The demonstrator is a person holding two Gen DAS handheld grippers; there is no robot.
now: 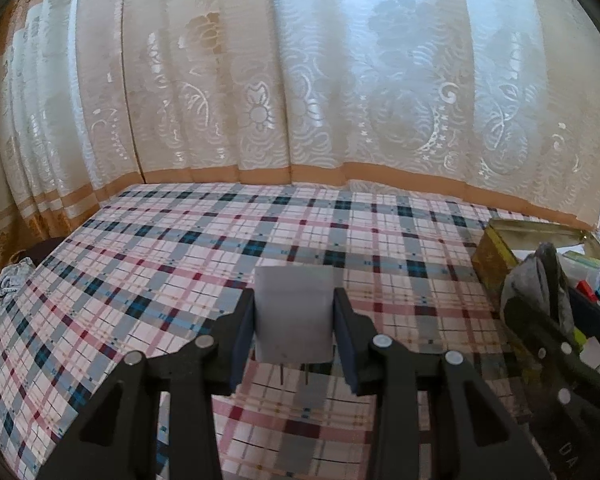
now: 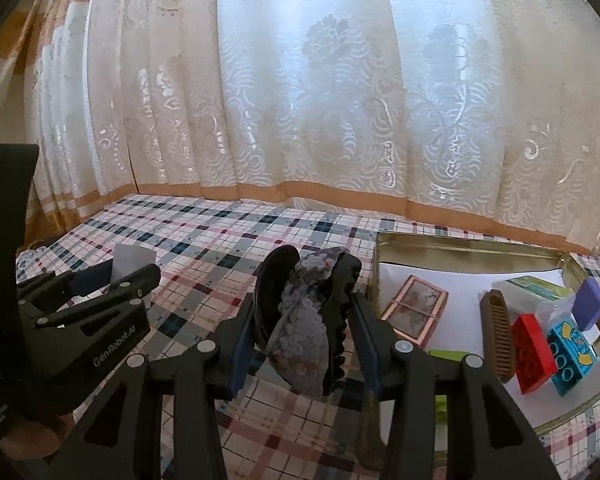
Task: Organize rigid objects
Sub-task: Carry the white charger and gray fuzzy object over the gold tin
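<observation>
In the left wrist view my left gripper [image 1: 294, 295] is shut on a plain white rectangular block [image 1: 294, 320], held above the plaid tablecloth [image 1: 180, 248]. My right gripper [image 2: 304, 300] is shut on a black hair claw clip with grey floral fabric [image 2: 306, 320], also held off the cloth. The right wrist view shows the left gripper [image 2: 130, 270] at the far left with the white block [image 2: 134, 260] in it. The clip [image 1: 540, 284] appears at the right edge of the left wrist view.
An open gold tin [image 2: 380, 264] stands at the right and holds a pink framed box [image 2: 414, 310], a brown comb [image 2: 498, 332], a red brick [image 2: 534, 350], a blue brick [image 2: 572, 354], a purple block [image 2: 590, 304] and a green-white box [image 2: 532, 285]. A lace curtain [image 2: 320, 120] hangs behind the table.
</observation>
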